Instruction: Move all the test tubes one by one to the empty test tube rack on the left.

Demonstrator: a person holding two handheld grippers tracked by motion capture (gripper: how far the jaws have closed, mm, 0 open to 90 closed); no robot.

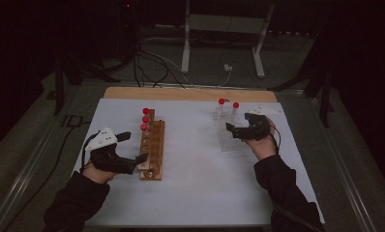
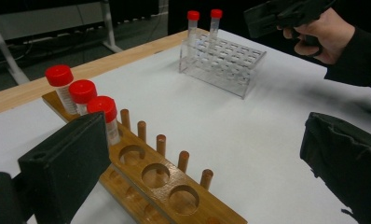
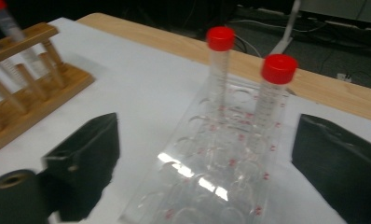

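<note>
A wooden rack (image 1: 153, 147) lies left of the middle of the white sheet, with three red-capped tubes (image 1: 145, 119) at its far end. My left gripper (image 1: 134, 146) stands open beside the rack's near half; in the left gripper view the wooden rack (image 2: 174, 186) runs past the left jaw and the tubes (image 2: 83, 93) rise behind it. A clear plastic rack (image 1: 226, 130) on the right holds two red-capped tubes (image 1: 228, 103) at its far end. My right gripper (image 1: 238, 123) hovers open over it. In the right gripper view the clear rack (image 3: 211, 182) lies between the jaws, untouched, both tubes (image 3: 249, 84) ahead.
The white sheet (image 1: 195, 193) covers a wooden tabletop (image 1: 190, 94) whose far edge shows. Cables and a metal stand's legs (image 1: 222, 43) lie on the floor beyond. The right hand with its gripper (image 2: 291, 16) appears at the top right of the left gripper view.
</note>
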